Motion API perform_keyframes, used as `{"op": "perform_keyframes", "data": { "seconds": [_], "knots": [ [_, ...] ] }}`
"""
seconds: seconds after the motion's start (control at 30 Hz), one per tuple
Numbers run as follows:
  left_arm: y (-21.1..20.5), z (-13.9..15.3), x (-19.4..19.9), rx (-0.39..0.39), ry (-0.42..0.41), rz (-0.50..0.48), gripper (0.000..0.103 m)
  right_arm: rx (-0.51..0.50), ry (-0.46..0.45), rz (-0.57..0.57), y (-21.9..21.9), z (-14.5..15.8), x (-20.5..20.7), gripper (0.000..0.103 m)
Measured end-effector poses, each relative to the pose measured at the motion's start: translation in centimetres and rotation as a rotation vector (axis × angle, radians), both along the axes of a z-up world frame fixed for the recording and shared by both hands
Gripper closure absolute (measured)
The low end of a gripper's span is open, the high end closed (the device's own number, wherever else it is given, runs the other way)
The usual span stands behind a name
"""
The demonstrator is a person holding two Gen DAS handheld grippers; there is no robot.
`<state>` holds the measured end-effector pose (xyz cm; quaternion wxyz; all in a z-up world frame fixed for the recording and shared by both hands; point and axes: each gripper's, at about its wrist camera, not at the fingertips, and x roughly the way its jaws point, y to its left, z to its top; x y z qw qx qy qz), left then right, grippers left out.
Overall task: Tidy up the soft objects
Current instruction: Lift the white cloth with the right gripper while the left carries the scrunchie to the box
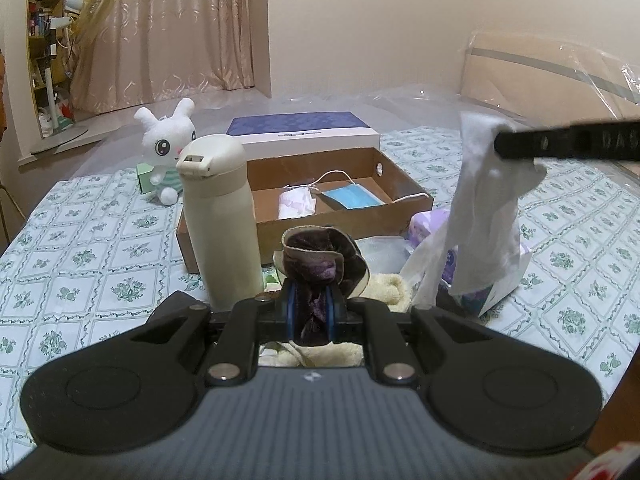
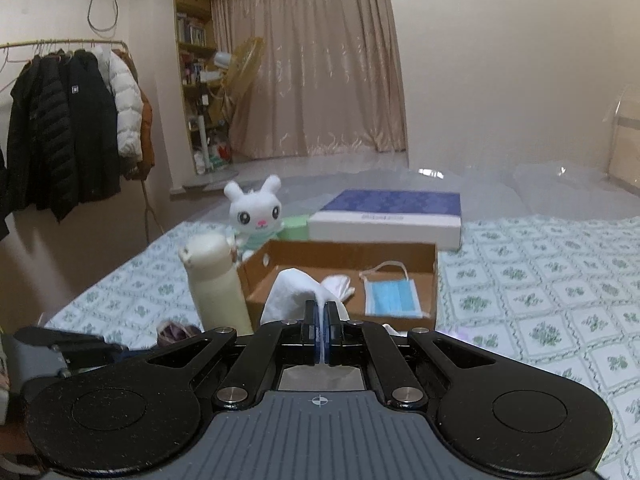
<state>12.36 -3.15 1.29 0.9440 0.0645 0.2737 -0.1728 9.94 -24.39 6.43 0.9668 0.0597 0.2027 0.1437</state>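
1. The left gripper (image 1: 310,312) is clamped on a dark purple velvet cloth (image 1: 320,264), above a cream towel (image 1: 390,286) at the bed's near edge
2. The right gripper (image 2: 320,312) pinches a white tissue (image 1: 486,200) shut between its pads, lifted over a purple tissue pack (image 1: 436,236)
3. Beside them stands a cream bottle (image 1: 222,216), upright
4. Behind, the cardboard box (image 1: 400,184) holds a blue face mask (image 1: 352,198)
5. Farther back sits a white plush rabbit (image 1: 168,148)

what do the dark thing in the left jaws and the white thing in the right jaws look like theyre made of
Dark scrunchie: looks like velvet, given its plush purple-brown sheen and gathered folds. White tissue: probably thin, matte paper, hanging limp and crumpled, slightly see-through at the edges; a thin cloth cannot be ruled out.
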Motion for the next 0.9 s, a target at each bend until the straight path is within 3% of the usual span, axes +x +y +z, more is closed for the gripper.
{"op": "perform_keyframes", "data": {
  "seconds": [0.47, 0.9],
  "knots": [
    [0.1, 0.4, 0.4, 0.005, -0.005, 0.0, 0.09, 0.051, -0.105, -0.018, -1.0, 3.8, -0.2, 0.101],
    [0.9, 1.2, 1.3, 0.003, -0.02, 0.002, 0.09, 0.063, -0.105, -0.022, -1.1, 4.4, 1.1, 0.101]
  ]
}}
